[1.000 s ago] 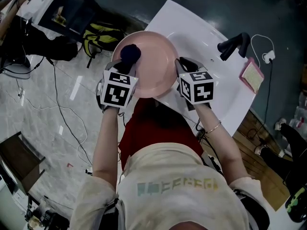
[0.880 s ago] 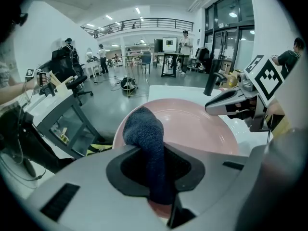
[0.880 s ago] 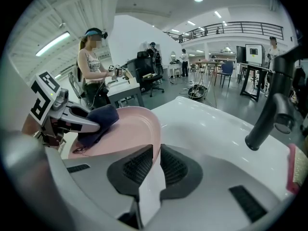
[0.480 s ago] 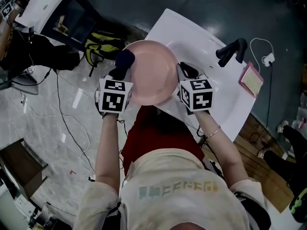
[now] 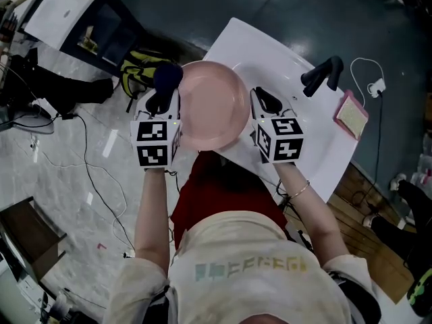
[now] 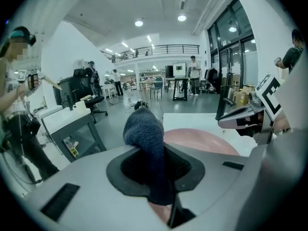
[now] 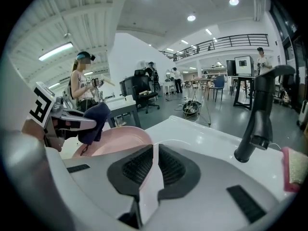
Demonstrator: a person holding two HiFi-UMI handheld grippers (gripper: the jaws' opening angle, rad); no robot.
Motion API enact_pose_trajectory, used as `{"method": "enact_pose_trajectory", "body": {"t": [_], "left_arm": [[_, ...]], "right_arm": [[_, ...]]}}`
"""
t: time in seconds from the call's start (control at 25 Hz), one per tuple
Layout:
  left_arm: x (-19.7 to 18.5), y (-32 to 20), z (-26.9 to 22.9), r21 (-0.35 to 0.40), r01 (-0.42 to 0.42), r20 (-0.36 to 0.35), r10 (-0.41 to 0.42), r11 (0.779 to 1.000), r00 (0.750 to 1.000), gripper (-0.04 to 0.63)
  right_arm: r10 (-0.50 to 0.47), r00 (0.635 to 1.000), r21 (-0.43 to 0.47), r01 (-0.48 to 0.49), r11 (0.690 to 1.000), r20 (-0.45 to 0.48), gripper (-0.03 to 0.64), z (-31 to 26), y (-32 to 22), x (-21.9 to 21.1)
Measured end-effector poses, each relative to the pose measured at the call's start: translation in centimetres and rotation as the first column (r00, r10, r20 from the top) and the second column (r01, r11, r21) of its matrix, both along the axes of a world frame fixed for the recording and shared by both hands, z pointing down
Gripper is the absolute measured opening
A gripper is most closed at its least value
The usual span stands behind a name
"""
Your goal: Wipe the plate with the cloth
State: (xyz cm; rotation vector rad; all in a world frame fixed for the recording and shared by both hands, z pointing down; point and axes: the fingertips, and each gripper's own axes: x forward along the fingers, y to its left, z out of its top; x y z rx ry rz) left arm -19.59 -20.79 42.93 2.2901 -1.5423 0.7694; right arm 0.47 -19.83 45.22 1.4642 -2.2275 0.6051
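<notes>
In the head view a round pink plate (image 5: 210, 105) is held up over the near edge of a white sink counter (image 5: 297, 49). My right gripper (image 5: 260, 104) is shut on the plate's right rim, and the right gripper view shows the rim (image 7: 144, 177) running between its pads. My left gripper (image 5: 162, 98) is shut on a dark blue cloth (image 5: 167, 76) at the plate's left rim. In the left gripper view the cloth (image 6: 146, 136) sticks up out of the jaws, with the plate (image 6: 204, 139) just beyond it.
A black faucet (image 5: 322, 73) stands on the counter to the right, with a pink sponge (image 5: 352, 113) beyond it. A yellow and black bag (image 5: 138, 63) and cables lie on the floor at left. People and desks fill the hall behind.
The left gripper has carried the cloth leftward, from over the plate's inside to its left rim. Both grippers and the plate have tilted and lifted slightly.
</notes>
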Motion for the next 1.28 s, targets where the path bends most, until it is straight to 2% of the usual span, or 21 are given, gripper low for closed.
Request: {"method": "enact_pose_trajectory", "body": {"t": [0.12,0.24,0.56,0.88,1.28], "left_arm": [[0.3,0.3,-1.7,0.083,0.006,-0.026,-0.004,0.996,1.000,0.080],[0.6,0.9,-2.8,0.128,0.018,-0.073,-0.008,0.992,0.997,0.080],[1.5,3.2,-5.3,0.182,0.072,-0.199,-0.035,0.981,0.979,0.080],[2.0,6.9,-8.4,0.244,0.123,-0.284,-0.050,0.962,0.958,0.080],[3.3,11.5,-10.3,0.285,0.145,-0.301,-0.056,0.948,0.952,0.080]], "right_arm": [[-0.002,0.999,0.042,0.000,0.999,0.042,0.057,-1.4,0.4,0.1],[-0.021,0.995,0.084,0.012,0.996,0.099,0.057,-3.0,1.1,-0.3],[-0.108,0.981,0.186,0.077,0.979,0.164,0.057,-6.7,3.6,-0.9],[-0.154,0.965,0.272,0.093,0.958,0.213,0.041,-10.0,6.8,-0.5],[-0.215,0.966,0.365,0.151,0.919,0.142,0.037,-12.9,10.3,-0.2]]}}
